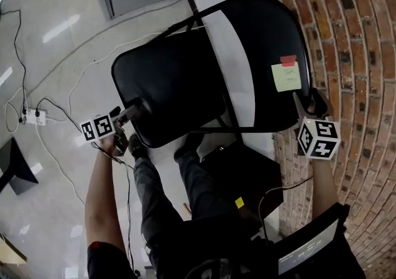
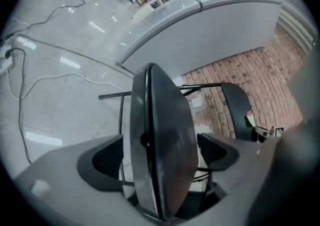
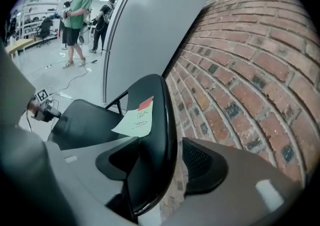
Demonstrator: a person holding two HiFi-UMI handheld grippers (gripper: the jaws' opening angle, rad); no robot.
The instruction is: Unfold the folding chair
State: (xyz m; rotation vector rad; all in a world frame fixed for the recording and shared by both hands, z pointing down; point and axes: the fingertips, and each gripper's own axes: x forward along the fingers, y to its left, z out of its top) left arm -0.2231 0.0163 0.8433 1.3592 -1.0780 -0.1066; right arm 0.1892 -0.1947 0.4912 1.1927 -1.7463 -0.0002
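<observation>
The folding chair [image 1: 185,80] stands on the floor beside the brick wall [image 1: 356,55], seat [image 2: 162,140] lowered. Its front edge lies straight ahead between the left tool's [image 1: 133,114] wide-open jaws, pads clear. The right tool [image 1: 307,103], also open, straddles the backrest [image 3: 155,135] rim, gripping nothing.

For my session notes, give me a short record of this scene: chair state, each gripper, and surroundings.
chair: black folding chair, seat swung out from backrest
left gripper: open, astride seat edge, not pressing
right gripper: open, astride backrest edge
note: pale paper with red tab, on backrest
surroundings: brick wall beside backrest
</observation>
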